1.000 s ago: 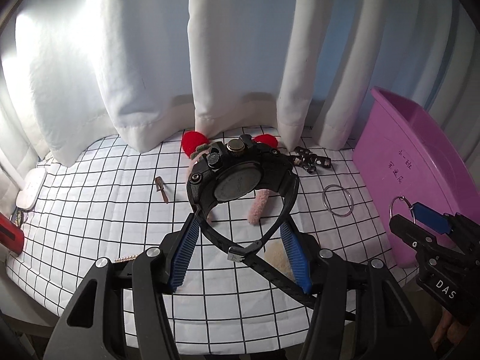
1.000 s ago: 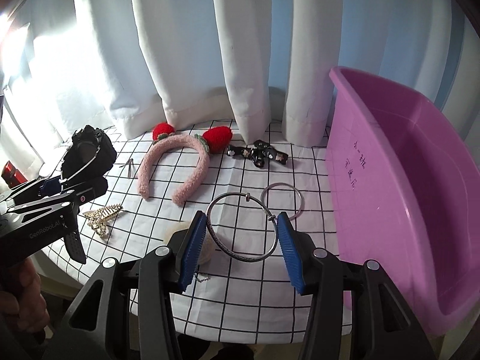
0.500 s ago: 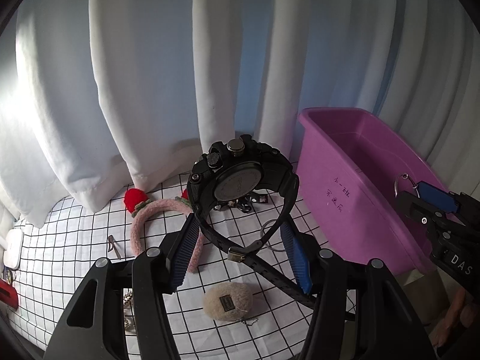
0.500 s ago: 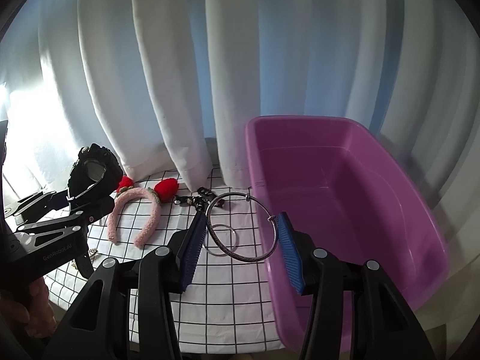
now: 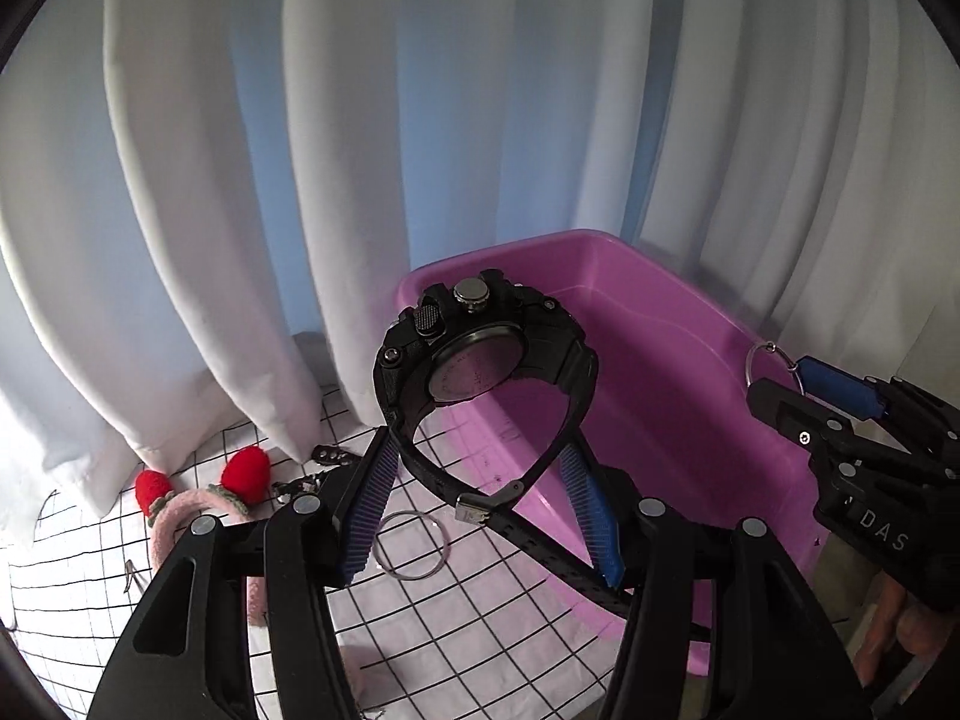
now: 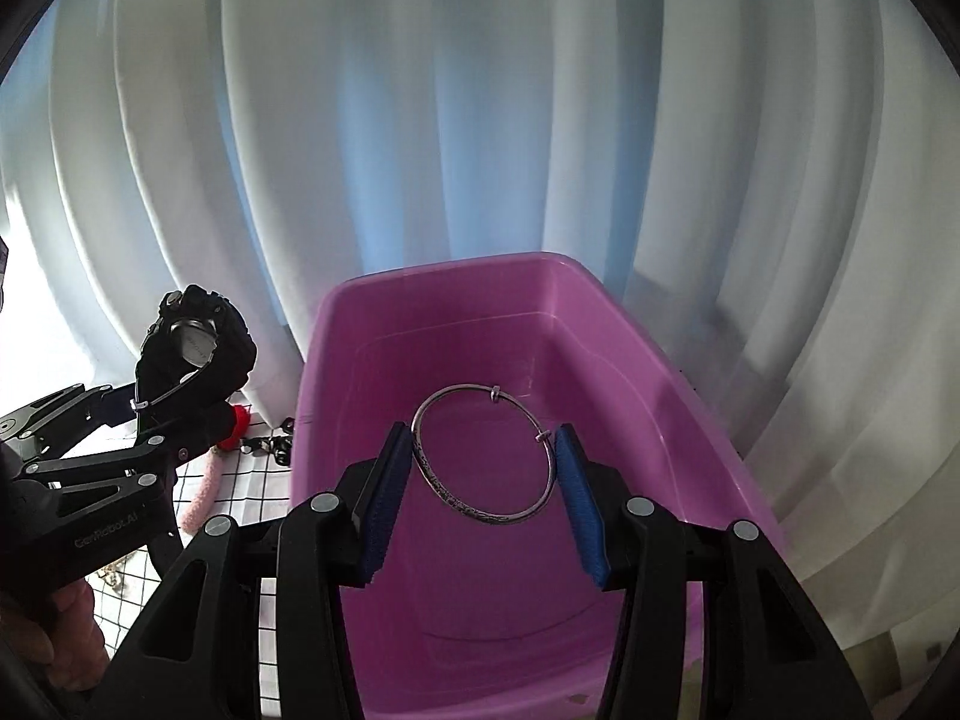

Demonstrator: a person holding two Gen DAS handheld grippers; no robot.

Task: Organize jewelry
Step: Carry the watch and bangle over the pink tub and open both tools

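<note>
Left gripper [image 5: 480, 501] pinches strap of black watch [image 5: 480, 354] between blue pads. Watch stands up on its loop, glass face toward camera, knobs on top, loose strap end trailing down to right. Gripper tilts down, held over near edge of purple tub [image 5: 690, 336].

Right gripper [image 6: 483, 480] squeezes silver bangle [image 6: 483, 456] by its two sides. Ring stands nearly flat to camera, leaning back a bit. Gripper points down into tub, bangle above tub floor.

On checked cloth [image 5: 456, 600]: second ring [image 5: 411, 546], pink headband [image 5: 180, 516] with red balls.
</note>
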